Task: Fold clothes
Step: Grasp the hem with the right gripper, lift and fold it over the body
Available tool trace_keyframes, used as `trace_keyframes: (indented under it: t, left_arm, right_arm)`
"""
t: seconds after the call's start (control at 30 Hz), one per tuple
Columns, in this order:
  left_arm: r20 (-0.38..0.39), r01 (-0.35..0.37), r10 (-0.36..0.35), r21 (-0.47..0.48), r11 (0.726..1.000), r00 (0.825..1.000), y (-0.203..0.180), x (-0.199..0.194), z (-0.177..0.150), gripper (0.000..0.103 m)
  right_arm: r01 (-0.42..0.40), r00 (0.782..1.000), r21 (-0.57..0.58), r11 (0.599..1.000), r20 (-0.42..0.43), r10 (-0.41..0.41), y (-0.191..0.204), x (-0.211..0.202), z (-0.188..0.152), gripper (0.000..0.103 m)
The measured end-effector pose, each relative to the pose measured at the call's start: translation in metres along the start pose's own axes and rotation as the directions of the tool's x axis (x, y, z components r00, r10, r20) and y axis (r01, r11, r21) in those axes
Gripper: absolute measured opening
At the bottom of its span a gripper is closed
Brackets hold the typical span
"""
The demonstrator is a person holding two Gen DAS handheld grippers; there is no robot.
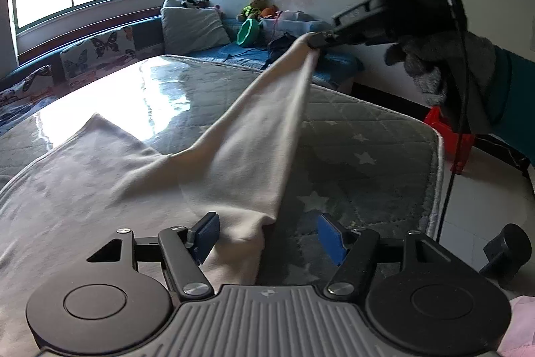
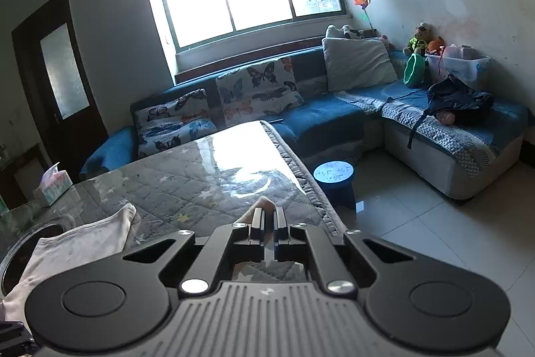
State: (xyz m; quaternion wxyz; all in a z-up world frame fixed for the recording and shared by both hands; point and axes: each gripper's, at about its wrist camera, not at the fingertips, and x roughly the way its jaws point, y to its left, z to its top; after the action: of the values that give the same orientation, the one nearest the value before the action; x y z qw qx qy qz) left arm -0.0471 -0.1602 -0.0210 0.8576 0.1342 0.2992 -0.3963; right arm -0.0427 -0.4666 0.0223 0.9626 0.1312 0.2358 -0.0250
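Observation:
A pale beige garment (image 1: 234,139) lies partly spread on the grey star-quilted table cover (image 1: 351,139). One corner is pulled up into a taut ridge toward the upper right. My right gripper (image 1: 316,40), held by a gloved hand, is shut on that raised corner. In the right wrist view the right gripper (image 2: 268,213) has its fingers pressed together, with a tip of garment (image 2: 265,201) poking out ahead. My left gripper (image 1: 267,230) stands open over the near end of the ridge. A fold of fabric runs between its blue pads (image 1: 207,231), and they do not pinch it.
A blue corner sofa (image 2: 327,119) with butterfly cushions runs along the window wall and the right wall. A blue round stool (image 2: 334,176) stands past the table's right edge and a red stool (image 1: 448,129) sits on the tiled floor. A tissue box (image 2: 53,183) rests at the table's far left.

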Motion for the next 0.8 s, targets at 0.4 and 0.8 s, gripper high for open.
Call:
trace_keyframes:
  t: [0.4, 0.8]
  left_arm:
    - [0.093, -0.003, 0.01, -0.072, 0.997, 0.996, 0.016, -0.029, 0.0, 0.072]
    - [0.096, -0.151, 0.184, -0.282, 0.948, 0.978, 0.074, -0.094, -0.052, 0.076]
  right_arm:
    - [-0.066, 0.997, -0.116, 0.991, 0.03, 0.07, 0.044, -0.02, 0.037, 0.004]
    - [-0.299, 0.948, -0.351, 0.888, -0.004, 0.318, 0.172, -0.046, 0.051, 0.004]
